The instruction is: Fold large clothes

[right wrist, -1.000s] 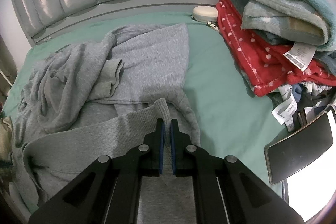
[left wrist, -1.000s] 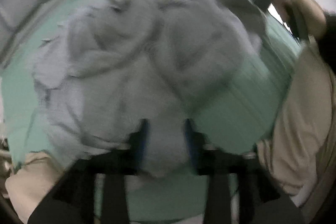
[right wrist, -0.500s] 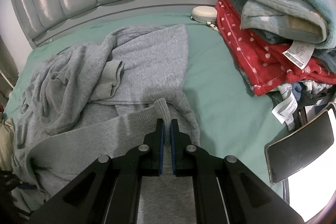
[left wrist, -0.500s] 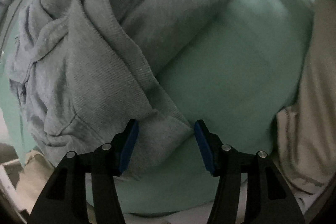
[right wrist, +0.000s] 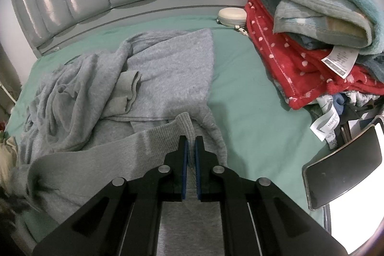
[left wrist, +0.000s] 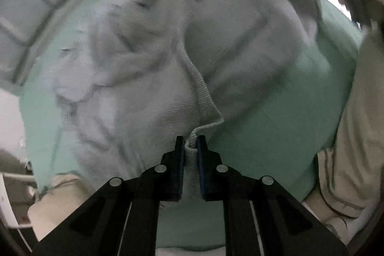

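1. Closing on the ribbed hem, the left gripper pinches the grey sweatshirt; the right gripper grasps its other hem corner.
2. Folding has barely begun; the sweatshirt lies crumpled on the bed, toward ten o'clock.

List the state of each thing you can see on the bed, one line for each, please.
Grey sweater: crumpled, unfolded, ribbed hem pinched at two places.
Left tongs: closing, a fold of the hem between them.
Right tongs: shut on the hem.
Green sheet: spread flat, partly covered.
Pile of clothes: stacked at the right, folded roughly.
Phone: screen dark, lying at the bed edge.
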The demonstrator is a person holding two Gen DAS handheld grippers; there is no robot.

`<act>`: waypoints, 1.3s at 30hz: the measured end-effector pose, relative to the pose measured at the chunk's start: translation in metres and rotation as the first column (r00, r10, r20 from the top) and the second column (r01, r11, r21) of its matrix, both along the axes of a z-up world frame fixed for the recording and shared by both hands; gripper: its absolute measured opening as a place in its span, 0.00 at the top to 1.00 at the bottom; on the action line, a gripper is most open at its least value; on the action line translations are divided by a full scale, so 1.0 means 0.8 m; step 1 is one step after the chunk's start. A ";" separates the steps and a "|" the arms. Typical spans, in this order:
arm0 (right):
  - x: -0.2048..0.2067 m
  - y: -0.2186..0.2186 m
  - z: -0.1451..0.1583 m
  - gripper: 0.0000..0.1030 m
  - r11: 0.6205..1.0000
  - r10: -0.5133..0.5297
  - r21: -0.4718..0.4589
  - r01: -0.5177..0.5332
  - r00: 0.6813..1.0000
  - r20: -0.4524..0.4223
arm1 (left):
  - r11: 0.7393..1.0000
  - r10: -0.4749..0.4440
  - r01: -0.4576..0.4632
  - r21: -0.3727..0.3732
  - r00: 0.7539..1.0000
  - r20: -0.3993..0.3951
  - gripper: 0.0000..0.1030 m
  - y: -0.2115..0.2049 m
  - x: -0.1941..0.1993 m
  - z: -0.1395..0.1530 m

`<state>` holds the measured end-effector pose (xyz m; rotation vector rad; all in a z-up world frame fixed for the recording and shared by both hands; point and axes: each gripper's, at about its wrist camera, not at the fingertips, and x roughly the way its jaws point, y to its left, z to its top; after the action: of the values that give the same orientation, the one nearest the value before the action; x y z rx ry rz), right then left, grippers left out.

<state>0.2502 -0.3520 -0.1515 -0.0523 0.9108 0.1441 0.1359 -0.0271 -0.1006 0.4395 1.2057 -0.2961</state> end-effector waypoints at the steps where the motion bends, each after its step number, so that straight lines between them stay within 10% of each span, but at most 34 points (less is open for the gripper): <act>1: 0.000 0.000 0.000 0.95 1.000 0.001 0.000 -0.001 1.000 0.002 | 1.000 0.018 -0.017 -0.011 1.000 0.025 0.89 0.009 0.004 0.013; 9: 0.005 0.001 -0.008 0.95 1.000 -0.003 -0.027 0.002 1.000 -0.016 | 0.962 0.203 -0.180 -0.205 0.974 0.096 0.88 0.100 0.081 0.048; 20: 0.012 0.005 -0.021 0.95 0.998 -0.016 -0.054 0.013 0.999 -0.045 | 0.912 0.277 -0.248 -0.328 0.960 0.043 0.38 0.139 0.079 0.002; 25: 0.012 0.005 -0.022 0.95 0.998 -0.020 -0.057 0.017 0.999 -0.049 | 0.918 0.286 -0.269 -0.292 0.958 0.019 0.37 0.145 0.088 -0.021; 31: 0.014 0.002 -0.029 0.95 0.998 -0.033 -0.056 0.029 0.997 -0.063 | 0.959 0.276 -0.273 -0.076 0.961 0.025 0.37 0.128 0.112 -0.063; 39: 0.025 -0.001 -0.043 0.94 0.998 -0.051 -0.054 0.045 0.992 -0.112 | 0.904 0.377 -0.369 -0.216 0.926 -0.002 0.37 0.158 0.144 -0.066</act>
<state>0.2700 -0.3530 -0.1858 -0.0705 1.0287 0.0792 0.2508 0.0996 -0.1534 0.0224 1.1771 -0.0821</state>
